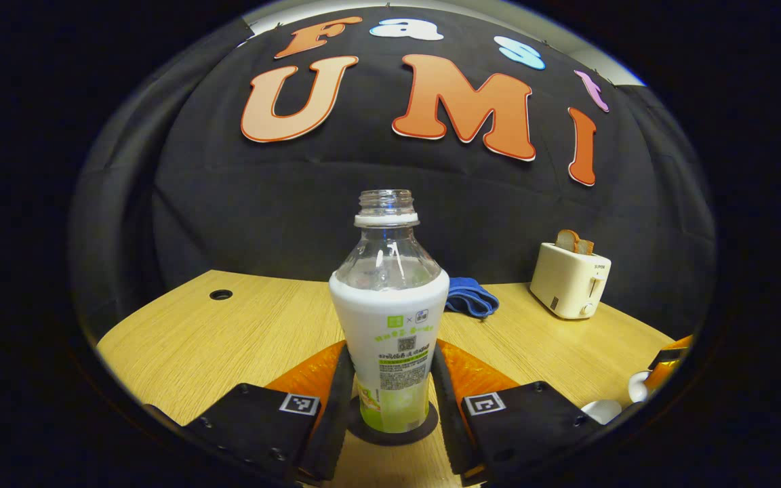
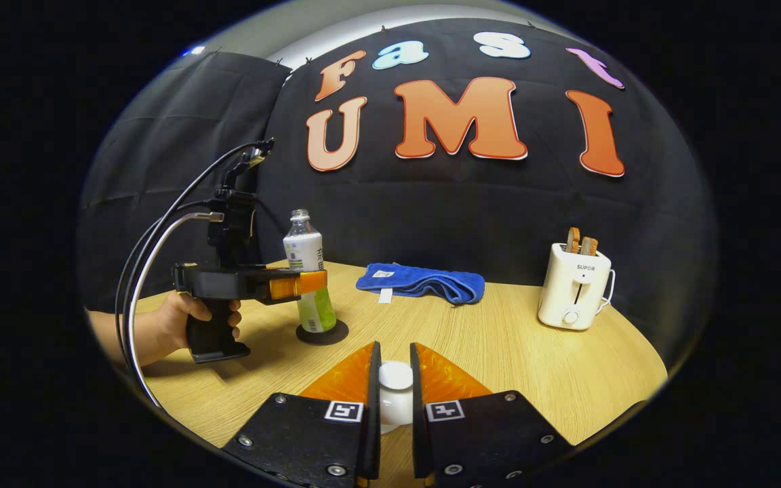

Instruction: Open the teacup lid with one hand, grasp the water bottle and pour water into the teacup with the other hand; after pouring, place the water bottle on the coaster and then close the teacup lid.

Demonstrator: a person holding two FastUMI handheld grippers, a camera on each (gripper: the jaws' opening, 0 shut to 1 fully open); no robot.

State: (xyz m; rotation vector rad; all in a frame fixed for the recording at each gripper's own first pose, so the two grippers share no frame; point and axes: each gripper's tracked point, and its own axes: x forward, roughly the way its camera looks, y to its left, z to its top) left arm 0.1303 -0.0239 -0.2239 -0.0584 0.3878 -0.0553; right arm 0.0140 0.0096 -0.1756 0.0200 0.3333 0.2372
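Black finger pads of the left gripper [image 1: 390, 400] flank the clear plastic water bottle with a white and green label [image 1: 389, 339], jaws narrow and right at its lower body; whether both pads press on it I can't tell, there may be a sliver of gap on each side. Bottle has no cap, stands upright on the round dark coaster [image 1: 363, 428], a little water visible at the bottom. From the right gripper view, same bottle [image 2: 308, 271] on the coaster [image 2: 323, 333] with the left gripper [image 2: 309, 283] at mid-label height and a hand [image 2: 184, 325] on its grip. Right gripper [image 2: 394, 393] is closed narrow on the white teacup lid knob [image 2: 395, 376], both fingers against it as far as I can see. White teacup [image 1: 602, 410] sits at the far right edge of the left gripper view, well apart from the bottle; can't tell if the lid is on or lifted. My read: either the bottle is about to be taken or it's just been set down after pouring, can't tell which. If releasing, open symmetrically and back straight out so the bottle doesn't tip. If grasping, squeeze lightly, thin plastic will buckle. Blue folded towel [image 2: 424, 281] and cream toaster with bread slices [image 2: 575, 285] sit at the back of the light wooden table [image 2: 499, 352], out of the way.
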